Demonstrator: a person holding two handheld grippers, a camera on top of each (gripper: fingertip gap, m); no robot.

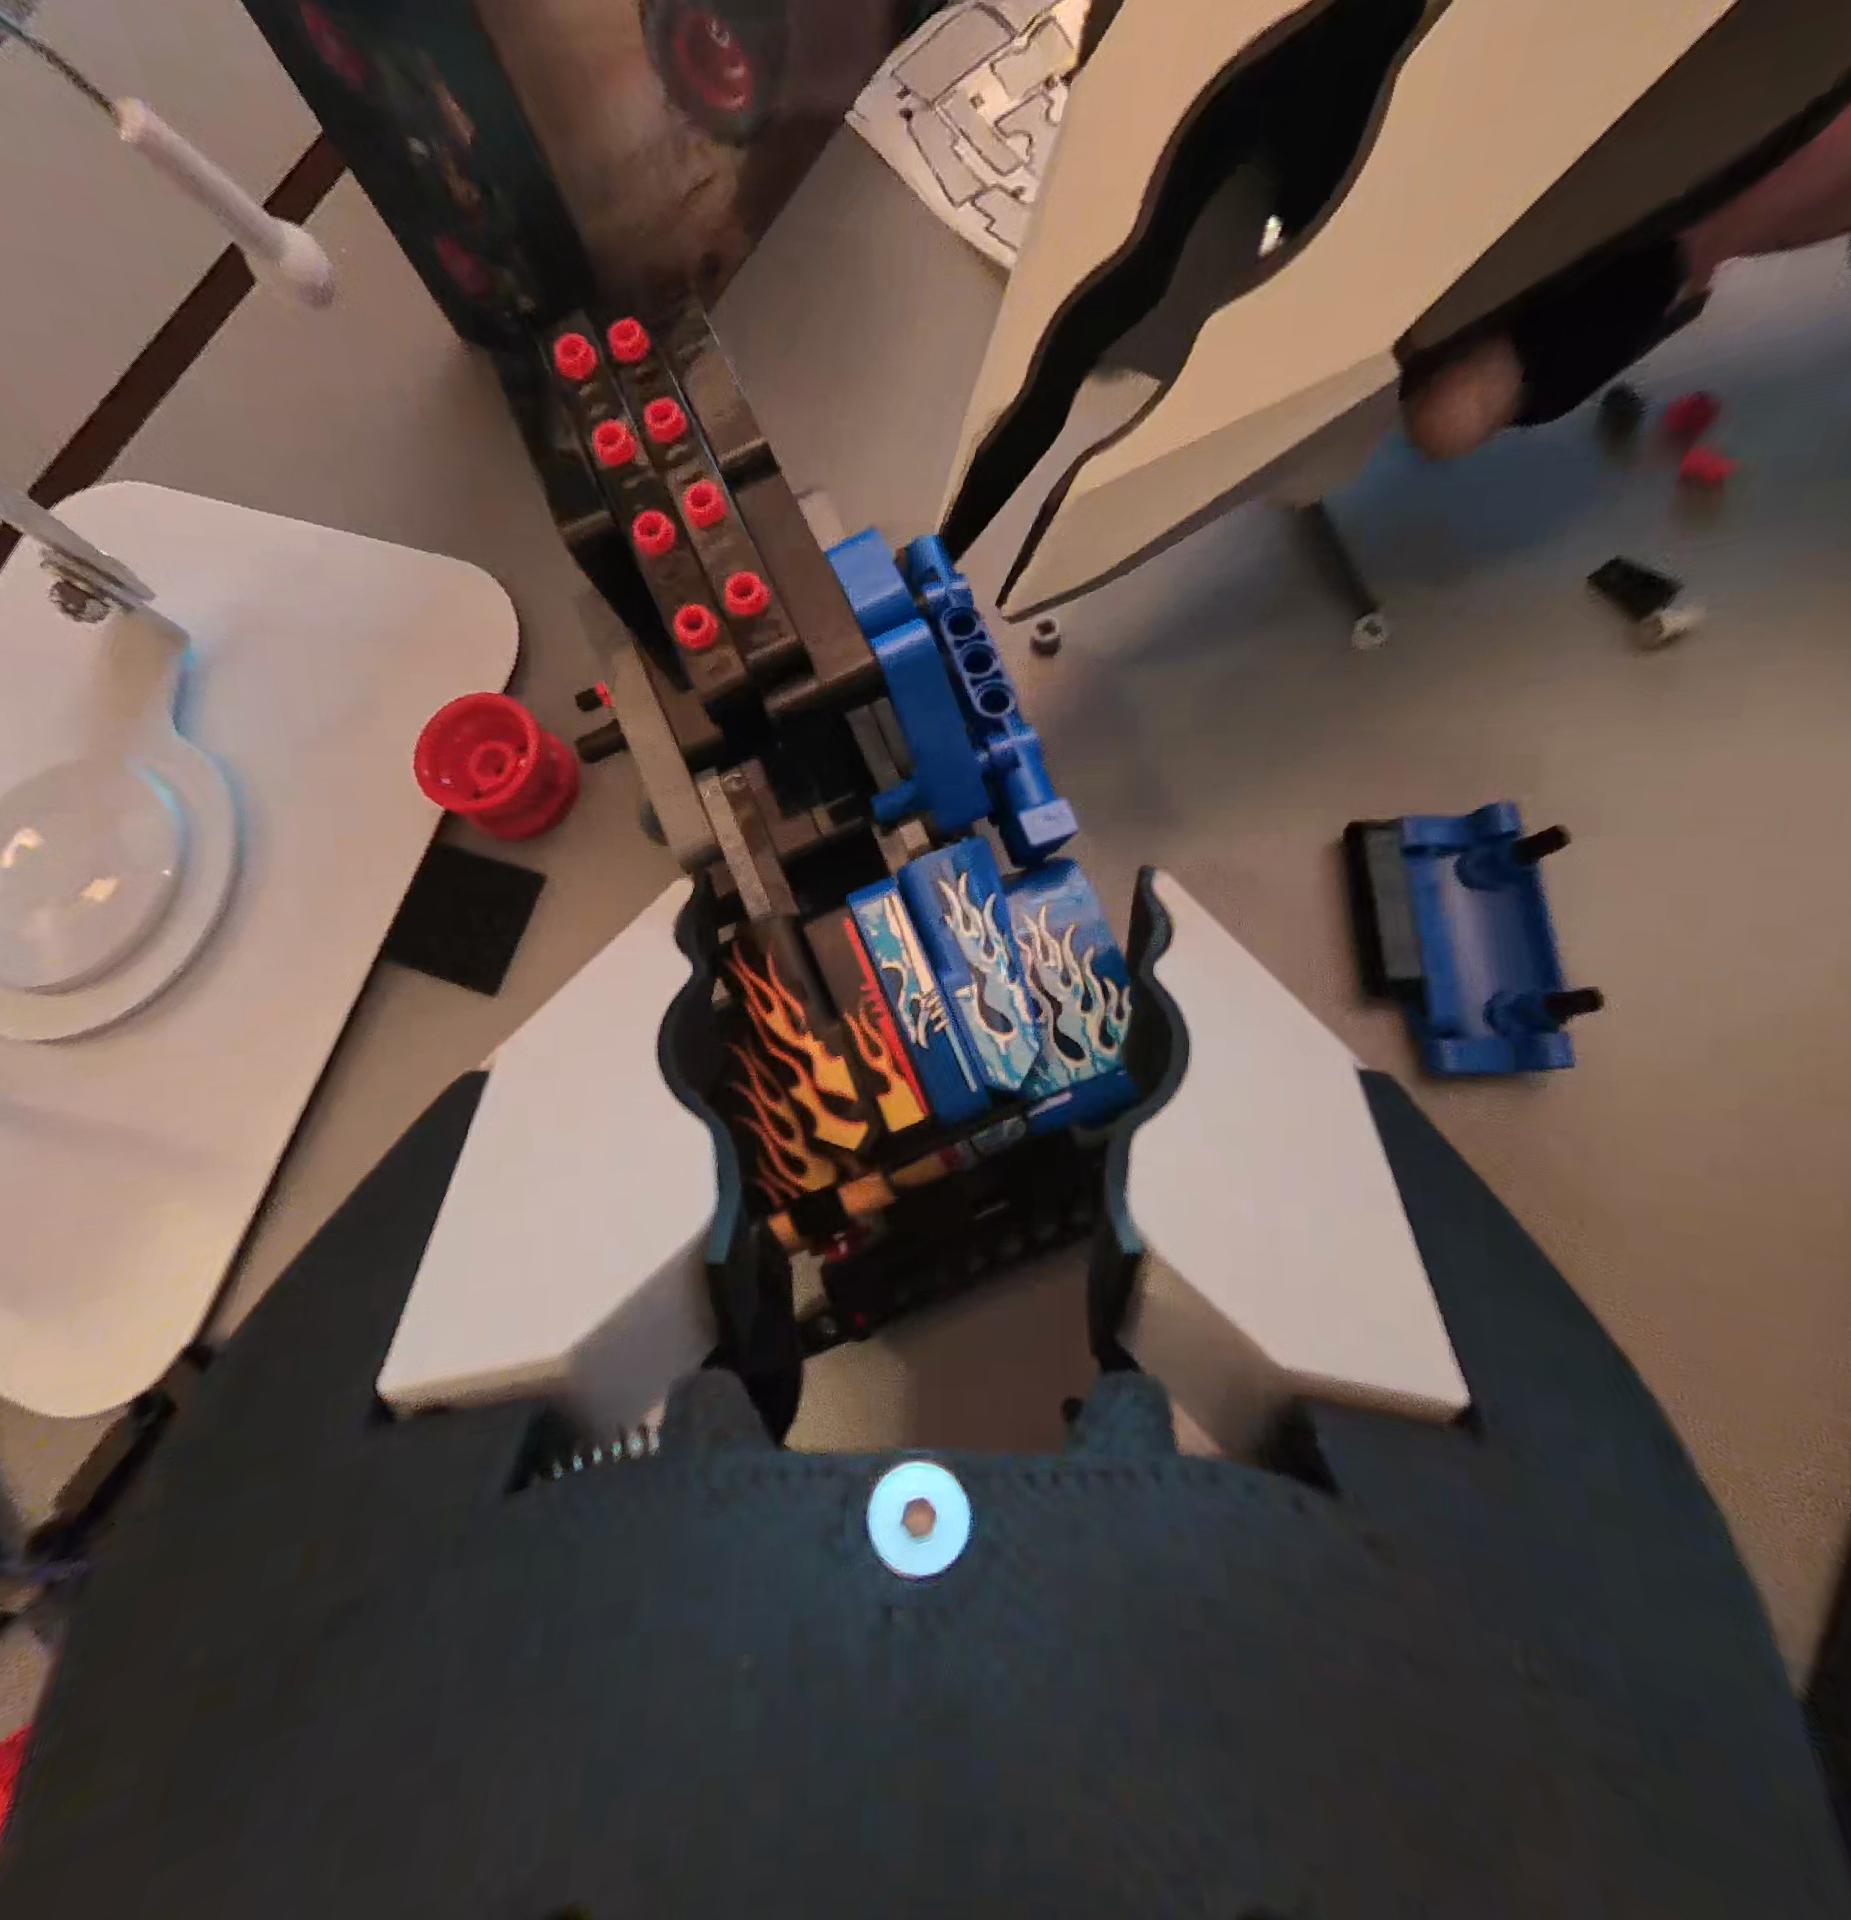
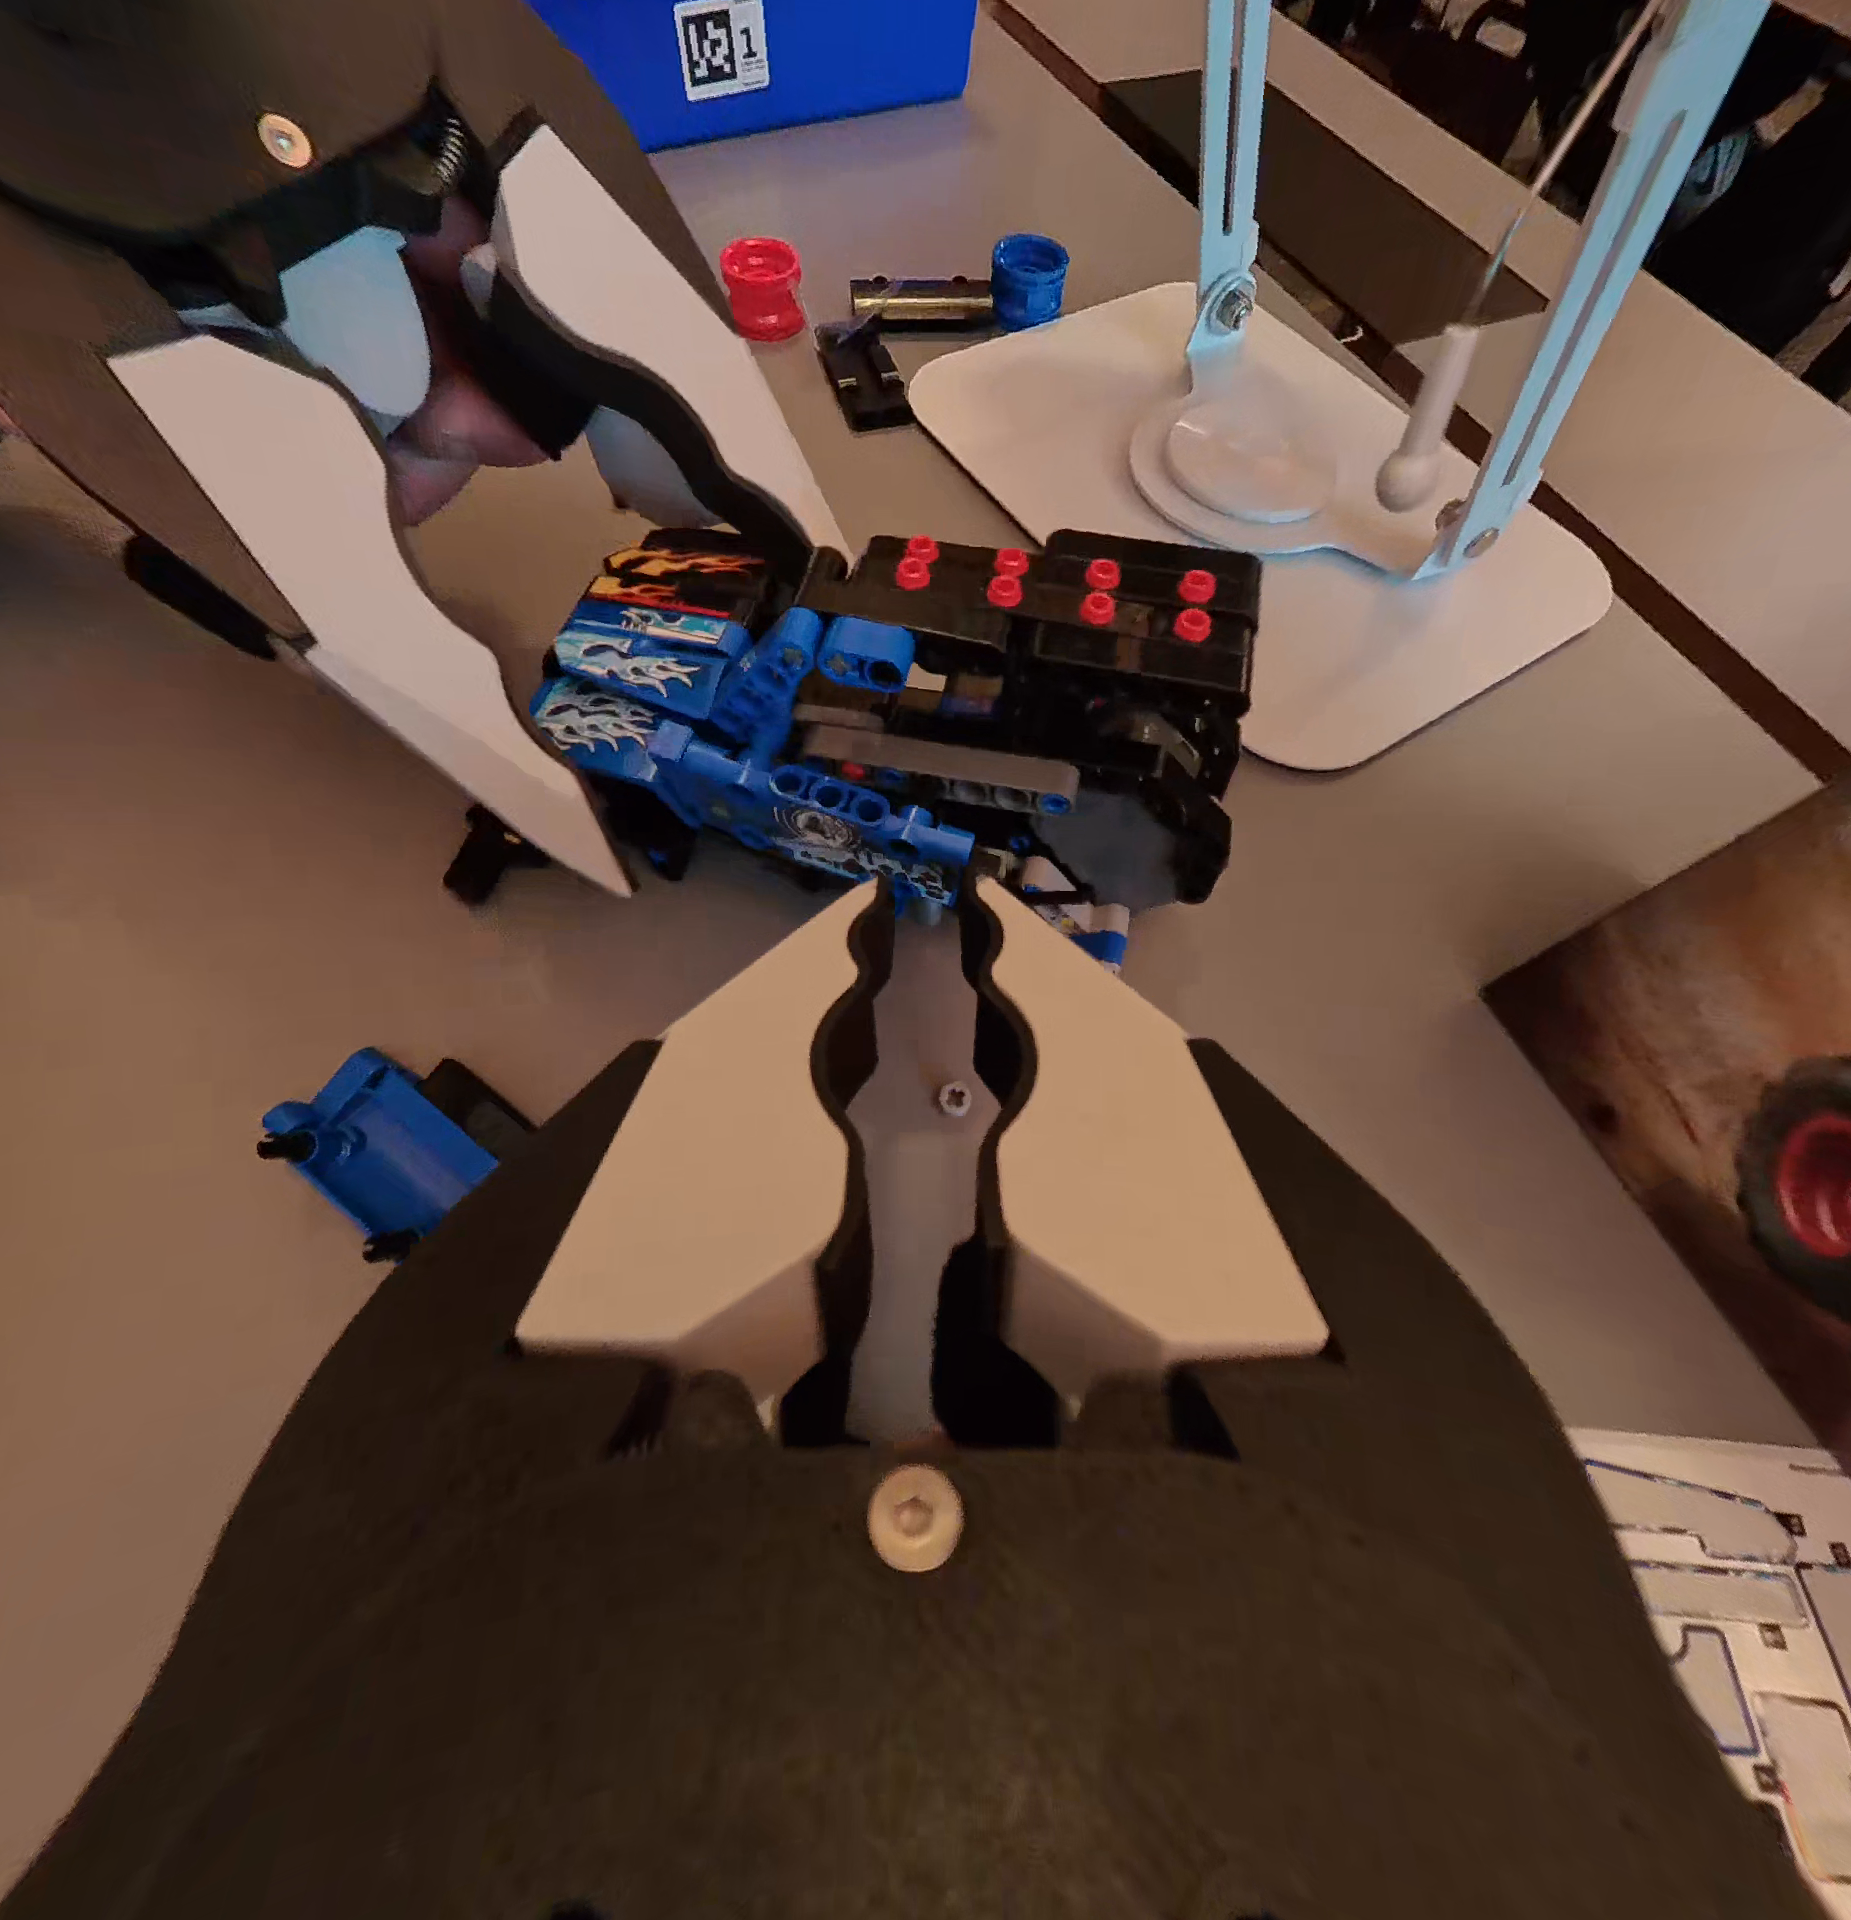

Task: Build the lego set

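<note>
Blue side panel going on, model clamped at the flame end

Blue-and-black lego model [image 2: 900, 686] lies on its side on the grey bench [image 2: 1368, 987], partly built: red pins on the black rear block, flame-printed tiles at the front, grey beam along the middle.

Left tool [image 1: 921, 1060]: clamped on the flame-tile end of the model, fingers on either side of it. Right wrist view confirms it, with the left tool coming in from the upper left over that same end. That's your brace.

Right tool [image 2: 926, 899]: fingers nearly together, narrow gap between them, tips at the lower edge of the blue side panel [image 2: 827, 826]. Can't tell whether it's pinching a small part or just pressing; nothing readable between the tips. A small grey piece [image 2: 952, 1098] sits on the bench under the gap, loose.

Step, my read: seating or adjusting the blue side section against the chassis while the left holds it steady.

Loose parts not yet fitted:
- blue sub-assembly [image 1: 1466, 940] with black pins, on the bench well apart from the model
- red wheel hub [image 1: 495, 764] just beside the model, near the white lamp base [image 1: 277, 675]
- blue hub [image 2: 1030, 281] and a dark axle piece farther off
- a few small red and black bits [image 1: 1695, 436] on the far side

Next move calls for:
- keep the left clamp firm, since any push from the right will try to roll the model
- push square to the panel, not angled, so the pins line up
- then open the right and go for the blue sub-assembly; it looks like the next large piece

Risk: the flame tiles sit under the left fingers and could pop if you squeeze harder.
</note>
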